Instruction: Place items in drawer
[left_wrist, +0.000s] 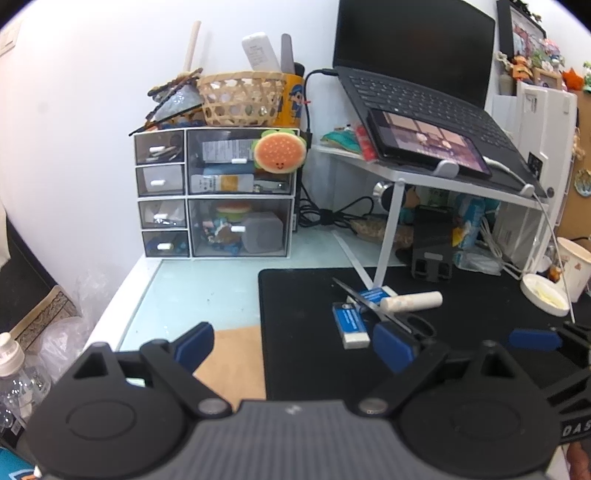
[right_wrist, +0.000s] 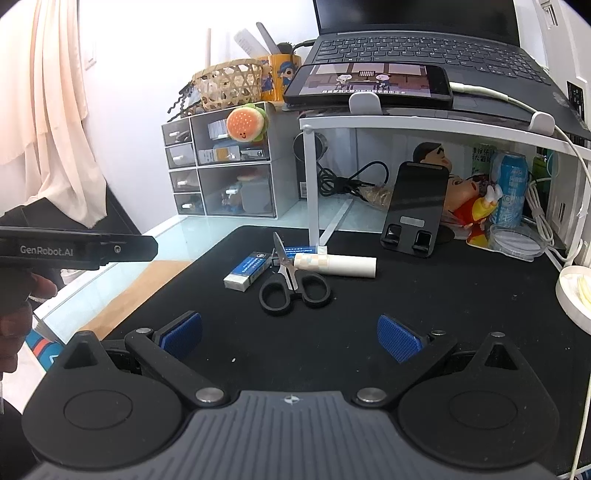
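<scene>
Both grippers hover low over the black mat (right_wrist: 406, 295); left gripper (left_wrist: 295, 345) jaws spread wide, empty; right gripper (right_wrist: 290, 338) jaws spread wide, empty; scissors (right_wrist: 291, 284) lie closed mid-mat, blades over a blue eraser (right_wrist: 247, 271), white tube (right_wrist: 336, 264) touching; drawer unit (left_wrist: 216, 194) beyond mat's far-left corner, drawers shut

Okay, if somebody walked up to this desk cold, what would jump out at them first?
Probably the burger plush stuck on the front of the clear drawer unit at the back left. Next, the little cluster mid-mat: black-handled scissors beside an eraser and a white tube. Both grippers wait open in front.
</scene>
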